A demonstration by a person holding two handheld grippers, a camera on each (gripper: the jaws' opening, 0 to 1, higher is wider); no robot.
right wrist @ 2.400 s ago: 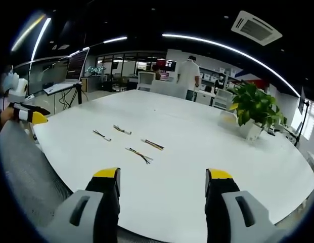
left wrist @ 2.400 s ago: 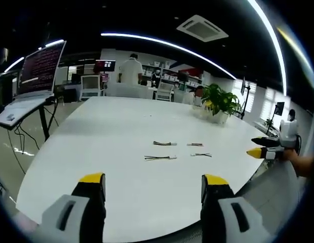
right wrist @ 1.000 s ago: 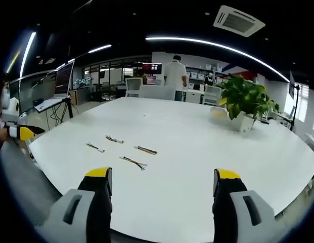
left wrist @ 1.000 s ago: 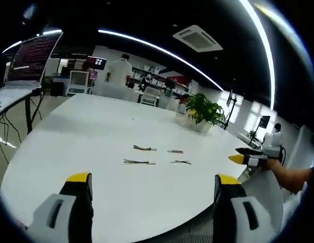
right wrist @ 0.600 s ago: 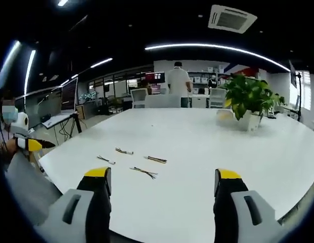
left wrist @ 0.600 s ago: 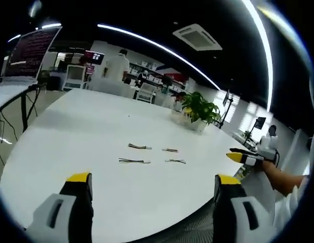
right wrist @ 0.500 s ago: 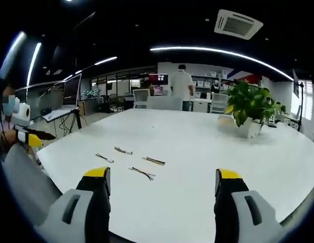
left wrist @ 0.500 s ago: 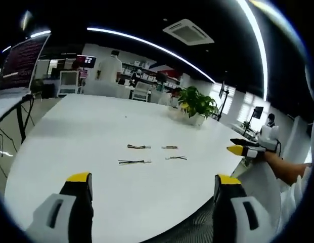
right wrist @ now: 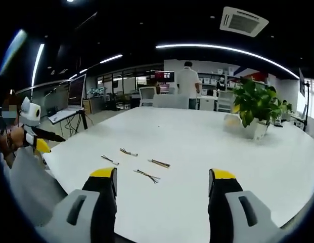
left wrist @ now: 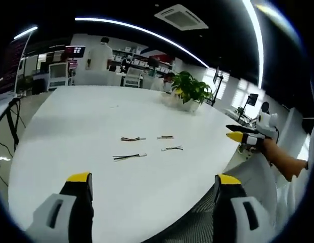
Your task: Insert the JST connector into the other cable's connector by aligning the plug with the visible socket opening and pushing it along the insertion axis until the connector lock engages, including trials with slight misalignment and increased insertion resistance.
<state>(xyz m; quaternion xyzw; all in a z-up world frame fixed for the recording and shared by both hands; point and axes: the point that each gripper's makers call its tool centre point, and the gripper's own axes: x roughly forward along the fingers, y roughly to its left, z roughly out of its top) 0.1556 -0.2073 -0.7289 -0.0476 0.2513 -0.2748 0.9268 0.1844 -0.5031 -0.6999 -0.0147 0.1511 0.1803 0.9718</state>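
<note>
Your left gripper (left wrist: 151, 185) has its jaws spread wide with nothing between them, poised at the near edge of the white tabletop (left wrist: 71, 126). Ahead of those jaws, well apart from the tips, four short JST cables lie loose on the surface: a dark bundle with a pale connector (left wrist: 129, 157) nearest, a second cable (left wrist: 132, 138) beyond it, a third (left wrist: 165, 136) to the right of that one, and a fourth (left wrist: 172, 148) nearer on the right. None of them touch each other.

Your right gripper (right wrist: 164, 182) is likewise released, jaws wide and empty, over the tabletop (right wrist: 258, 167) edge. Forward and left of its jaws the same cables lie in a loose group (right wrist: 139, 164), their connectors too small to tell plug from socket.

The one container is a white planter (right wrist: 252, 129) far ahead and right of your right jaws, holding a leafy green plant (right wrist: 260, 105). A wall screen (right wrist: 164, 76) glows at the far end of the room; its writing is too small to read. A person in a white shirt (right wrist: 187, 81) stands beneath it.
</note>
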